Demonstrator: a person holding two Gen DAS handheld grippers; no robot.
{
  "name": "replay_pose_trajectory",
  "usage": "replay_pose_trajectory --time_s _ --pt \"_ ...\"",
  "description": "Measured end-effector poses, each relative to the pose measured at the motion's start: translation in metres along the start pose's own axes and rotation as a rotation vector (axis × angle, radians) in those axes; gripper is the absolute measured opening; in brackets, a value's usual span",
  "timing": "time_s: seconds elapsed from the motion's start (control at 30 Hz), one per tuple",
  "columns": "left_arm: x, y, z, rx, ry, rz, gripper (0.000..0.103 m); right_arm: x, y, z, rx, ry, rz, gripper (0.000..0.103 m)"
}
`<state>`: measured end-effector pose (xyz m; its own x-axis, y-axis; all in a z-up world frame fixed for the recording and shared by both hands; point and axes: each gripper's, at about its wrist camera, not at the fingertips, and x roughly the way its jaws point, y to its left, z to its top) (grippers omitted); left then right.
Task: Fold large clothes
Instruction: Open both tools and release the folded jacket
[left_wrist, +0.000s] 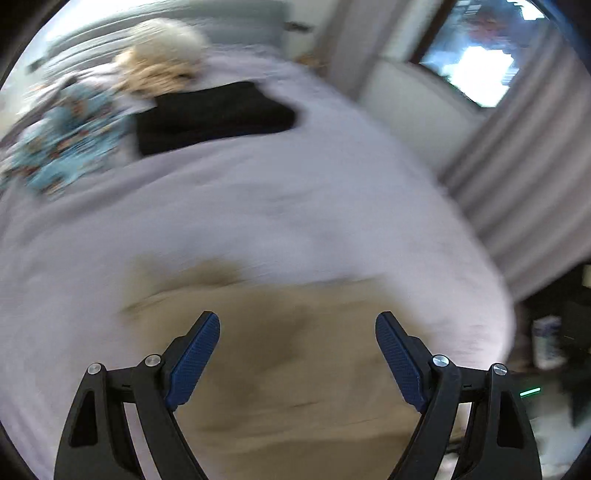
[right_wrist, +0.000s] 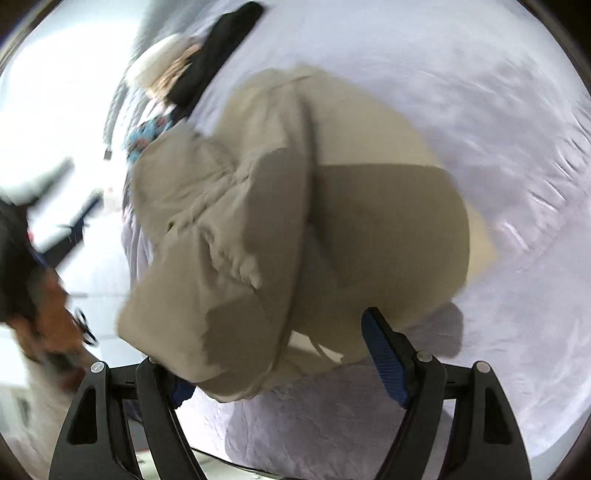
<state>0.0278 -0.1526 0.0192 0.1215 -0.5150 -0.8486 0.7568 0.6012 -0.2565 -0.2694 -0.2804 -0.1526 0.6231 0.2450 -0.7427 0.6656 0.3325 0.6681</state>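
Left wrist view: left claw spread wide, blue pads well apart, nothing between them. Directly beyond the tips, a beige garment lying on the pale lavender bed cover. Farther back on the bed, a black folded cloth, flat. Just left of it, a blue patterned fabric, bunched. Behind both, a cream fluffy item, heavily smeared by motion, perhaps a plush toy or a pillow. To the right of the bed, grey striped curtains and a bright window.

Right wrist view: right claw also spread, only one blue pad fully visible; the other mostly hidden behind a hanging fold of the beige garment. Garment crumpled and partly doubled over itself on the bed cover, a lower edge draped in front of the left finger, not pinched between the pads. Black folded cloth and blue patterned fabric near the top, beyond the garment. At the left edge, a blurred hand.
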Motion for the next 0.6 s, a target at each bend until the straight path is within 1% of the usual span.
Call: replay_pose_trajectory --time_s 0.03,0.1,0.13,0.2,0.3,0.37,0.43,0.47,0.5,0.53,0.57,0.6 --pt "0.008 0.017 -0.006 -0.024 0.019 0.045 0.086 -0.005 -0.003 -0.001 0.012 -0.004 0.008 0.082" --pt "0.024 0.036 -0.015 -0.061 0.047 0.094 0.086 -0.018 -0.001 -0.001 -0.006 -0.014 0.022 0.082" --pt "0.033 0.047 -0.022 -0.092 0.061 0.102 0.086 -0.028 0.005 0.001 -0.034 -0.030 0.032 0.082" --pt "0.045 0.054 -0.030 -0.134 0.068 0.104 0.086 -0.041 0.013 0.003 -0.058 -0.054 0.052 0.082" --pt "0.061 0.046 -0.037 -0.158 0.069 0.105 0.086 -0.043 0.012 0.033 -0.034 -0.071 0.075 0.082" --pt "0.067 0.039 -0.037 -0.142 0.063 0.121 0.086 -0.030 0.011 0.064 -0.018 -0.070 0.093 0.082" --pt "0.071 0.034 -0.034 -0.133 0.069 0.129 0.086 -0.003 0.012 0.093 0.013 -0.018 0.103 0.081" --pt "0.074 0.032 -0.033 -0.128 0.074 0.132 0.086 0.009 0.011 0.104 0.031 0.008 0.117 0.056" --pt "0.077 0.035 -0.032 -0.124 0.076 0.134 0.086 0.021 0.010 0.110 0.041 0.038 0.132 0.005" --pt "0.078 0.031 -0.031 -0.117 0.075 0.141 0.086 0.032 0.016 0.118 0.021 0.072 0.085 0.005" --pt "0.078 0.028 -0.028 -0.110 0.071 0.143 0.086 0.031 0.020 0.121 -0.023 0.058 0.049 0.005" --pt "0.080 0.021 -0.025 -0.099 0.066 0.140 0.086 0.027 0.028 0.125 -0.105 0.037 0.017 0.005"
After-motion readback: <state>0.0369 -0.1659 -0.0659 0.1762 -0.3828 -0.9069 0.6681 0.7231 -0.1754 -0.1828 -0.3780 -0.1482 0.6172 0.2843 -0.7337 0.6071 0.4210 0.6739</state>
